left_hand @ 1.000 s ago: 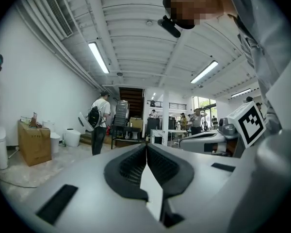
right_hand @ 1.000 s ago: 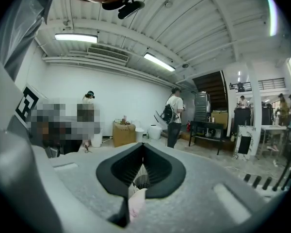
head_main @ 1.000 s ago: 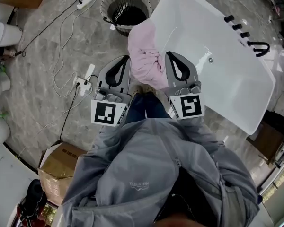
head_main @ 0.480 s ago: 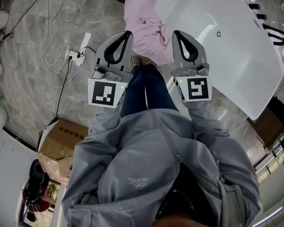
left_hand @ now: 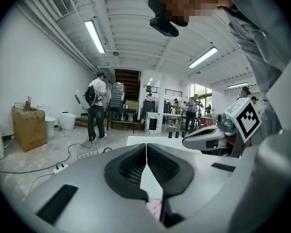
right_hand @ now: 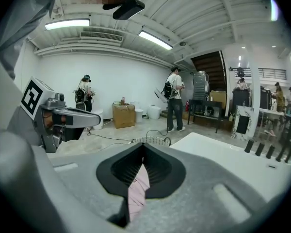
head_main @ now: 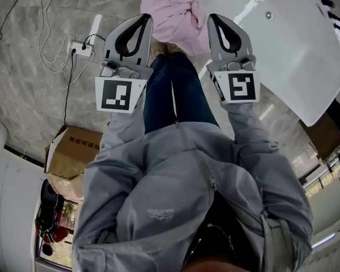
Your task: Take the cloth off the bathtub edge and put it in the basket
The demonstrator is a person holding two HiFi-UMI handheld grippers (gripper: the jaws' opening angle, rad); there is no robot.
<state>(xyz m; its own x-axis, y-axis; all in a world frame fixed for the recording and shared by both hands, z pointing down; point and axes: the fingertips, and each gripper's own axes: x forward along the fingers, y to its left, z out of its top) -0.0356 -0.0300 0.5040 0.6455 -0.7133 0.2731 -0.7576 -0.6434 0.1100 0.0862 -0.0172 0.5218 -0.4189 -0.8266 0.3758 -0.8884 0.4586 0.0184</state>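
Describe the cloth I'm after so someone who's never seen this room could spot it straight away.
Start at the big white bathtub at the head view's upper right. A crumpled cloth hangs over its left edge. It is the only pale pink, soft thing against the white bathtub and grey floor.

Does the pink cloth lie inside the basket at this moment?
No: in the head view the pink cloth is draped over the edge of the white bathtub.
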